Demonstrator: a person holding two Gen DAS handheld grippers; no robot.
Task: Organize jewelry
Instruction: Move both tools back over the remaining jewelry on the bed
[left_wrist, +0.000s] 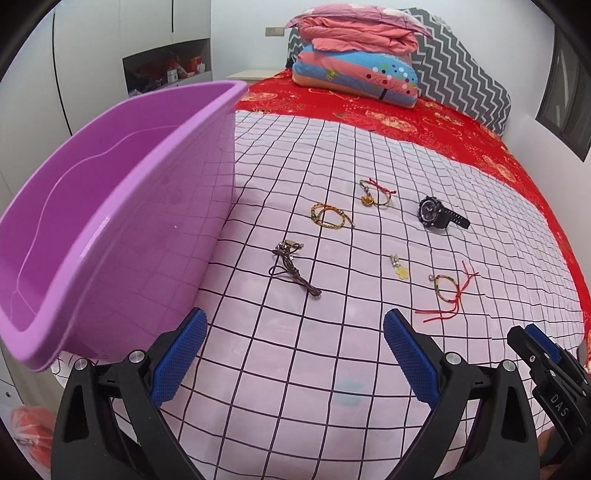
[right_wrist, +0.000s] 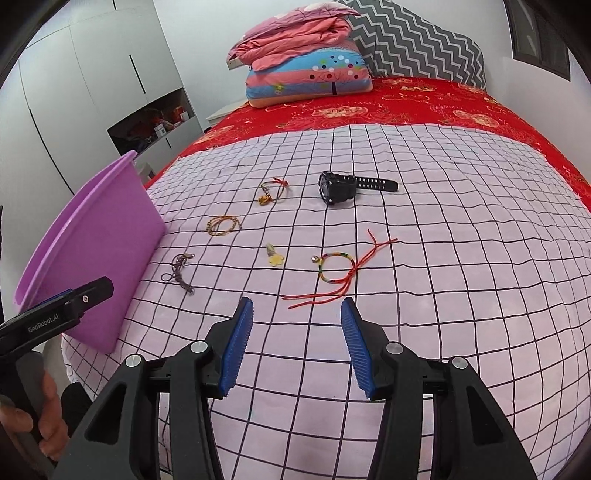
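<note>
Several jewelry pieces lie on the checked sheet (left_wrist: 295, 369): a black watch (left_wrist: 437, 213) (right_wrist: 341, 185), a red-cord bracelet with a gold charm (left_wrist: 375, 194) (right_wrist: 272, 192), a yellow braided bracelet (left_wrist: 328, 215) (right_wrist: 222, 225), a brown cord piece (left_wrist: 293, 267) (right_wrist: 179, 271), a yellow flower charm (left_wrist: 399, 267) (right_wrist: 275, 257), and a multicolour bracelet with long red strings (left_wrist: 448, 291) (right_wrist: 338, 273). An empty purple tub (left_wrist: 110, 206) (right_wrist: 96, 254) stands at the left. My left gripper (left_wrist: 295, 328) is open and empty. My right gripper (right_wrist: 297, 314) is open and empty, just short of the red strings.
A red bedspread (left_wrist: 406, 114) covers the far bed. Folded pink quilts and a colourful pillow (left_wrist: 354, 55) (right_wrist: 306, 62) sit against a grey zigzag headboard cushion (right_wrist: 417, 40). White cupboards (right_wrist: 92, 74) with an open shelf stand at the left.
</note>
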